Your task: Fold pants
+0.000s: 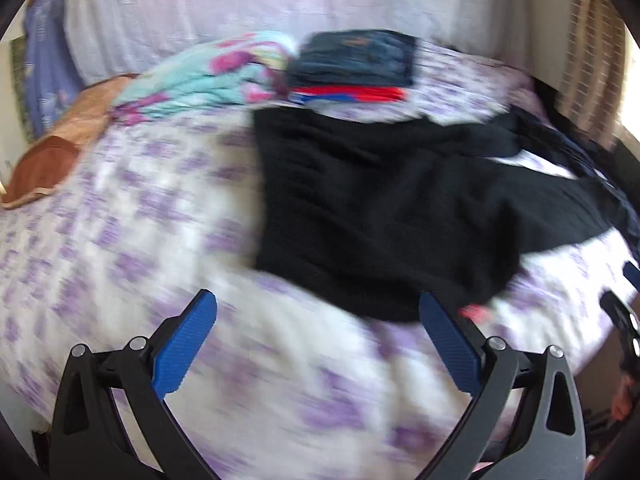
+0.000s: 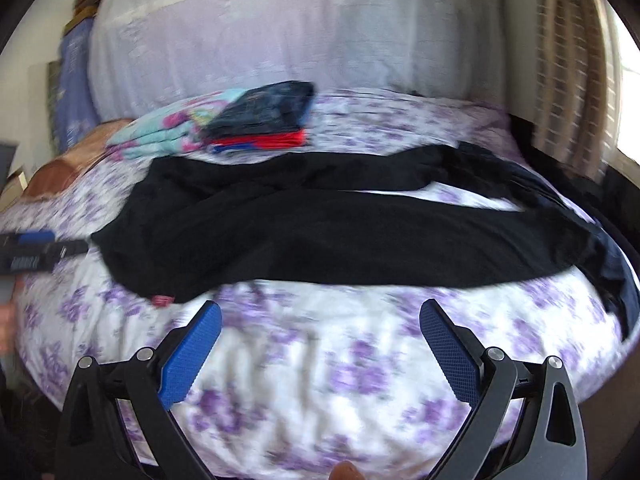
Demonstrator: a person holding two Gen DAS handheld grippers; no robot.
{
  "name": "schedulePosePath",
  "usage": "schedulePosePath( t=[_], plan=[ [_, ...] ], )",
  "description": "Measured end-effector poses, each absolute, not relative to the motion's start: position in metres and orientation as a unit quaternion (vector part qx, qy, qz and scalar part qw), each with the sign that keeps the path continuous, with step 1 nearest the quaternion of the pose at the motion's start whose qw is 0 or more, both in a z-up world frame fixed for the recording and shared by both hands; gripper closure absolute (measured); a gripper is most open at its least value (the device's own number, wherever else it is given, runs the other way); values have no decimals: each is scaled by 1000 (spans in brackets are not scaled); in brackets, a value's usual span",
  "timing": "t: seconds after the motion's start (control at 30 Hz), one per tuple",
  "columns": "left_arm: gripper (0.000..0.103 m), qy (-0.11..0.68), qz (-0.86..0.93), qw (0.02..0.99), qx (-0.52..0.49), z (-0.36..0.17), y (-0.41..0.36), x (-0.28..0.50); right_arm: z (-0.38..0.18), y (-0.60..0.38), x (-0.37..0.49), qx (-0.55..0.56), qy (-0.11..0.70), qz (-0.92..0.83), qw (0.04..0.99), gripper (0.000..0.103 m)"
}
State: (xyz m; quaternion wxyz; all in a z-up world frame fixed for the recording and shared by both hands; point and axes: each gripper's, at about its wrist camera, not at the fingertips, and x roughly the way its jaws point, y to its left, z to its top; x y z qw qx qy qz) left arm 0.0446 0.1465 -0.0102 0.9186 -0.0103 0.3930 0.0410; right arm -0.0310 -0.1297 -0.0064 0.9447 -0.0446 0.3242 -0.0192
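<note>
Black pants (image 1: 380,208) lie spread flat across the bed, waist end to the left with a small red tag (image 1: 474,313) at the near corner, legs running right. They also show in the right wrist view (image 2: 320,236), with the tag (image 2: 162,300) at the near left. My left gripper (image 1: 318,308) is open and empty, just in front of the waist end. My right gripper (image 2: 320,312) is open and empty, in front of the near leg. The left gripper's tip (image 2: 36,252) shows at the right wrist view's left edge.
The bed has a white sheet with purple flowers (image 2: 340,368). A stack of folded clothes, dark jeans (image 1: 356,58) over a red and blue item (image 1: 352,95), sits behind the pants beside a turquoise floral bundle (image 1: 208,80). A white-covered headboard (image 2: 300,40) stands behind. A curtain (image 2: 572,60) hangs at right.
</note>
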Motion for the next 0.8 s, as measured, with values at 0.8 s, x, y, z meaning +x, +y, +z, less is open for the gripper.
schedulePosePath(
  t=[0.8],
  plan=[
    [4, 465, -63, 881, -62, -33, 254, 297, -49, 108, 88, -277, 309, 181, 892, 3]
  ],
)
